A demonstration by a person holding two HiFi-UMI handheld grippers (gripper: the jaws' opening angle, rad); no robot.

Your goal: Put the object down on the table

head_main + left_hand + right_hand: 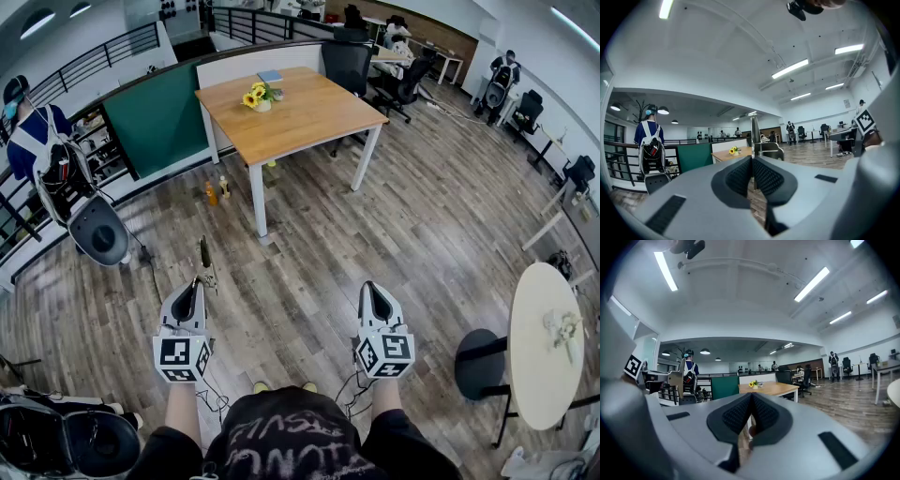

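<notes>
The left gripper is clamping its jaws on a slim metal object, which is sticking out past the pads, pinched near one end so that it is pointing level at the wooden table, well apart across the floor. The right gripper is hovering alongside, jaws closed on nothing, evidently unneeded. Sunflowers are occupying one corner, so most of the tabletop looks free for the set-down.

The person wears a black shirt with pale scribbly letters, short sleeves and 2 yellow shoes.
</notes>
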